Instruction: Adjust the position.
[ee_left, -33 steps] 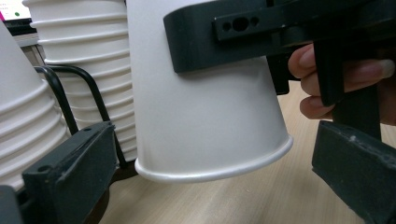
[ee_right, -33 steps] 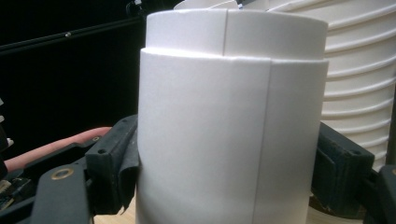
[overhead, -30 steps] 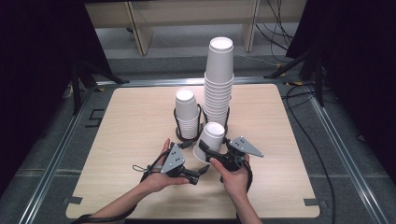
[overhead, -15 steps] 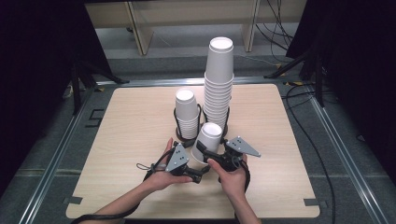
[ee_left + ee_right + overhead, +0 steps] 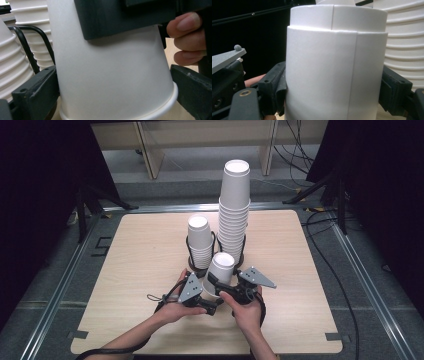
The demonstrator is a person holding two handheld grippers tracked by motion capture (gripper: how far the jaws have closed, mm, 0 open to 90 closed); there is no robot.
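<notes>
A white paper cup [image 5: 220, 270] (two nested, as the stepped wall in the right gripper view suggests) is held upside down, slightly tilted, near the middle of the worktop [image 5: 140, 270], toward its near edge. Its rolled rim points down, its flat base up, and a seam runs down its plain wall. The right tongs [image 5: 220, 285] are closed on the cup, jaws pressing both sides of its wall. The left tongs [image 5: 212, 302] stand around the cup's lower part near the rim, one jaw touching, the other a little off. Just behind stand a short stack [image 5: 200, 245] and a tall stack [image 5: 235, 215] in black wire holders.
</notes>
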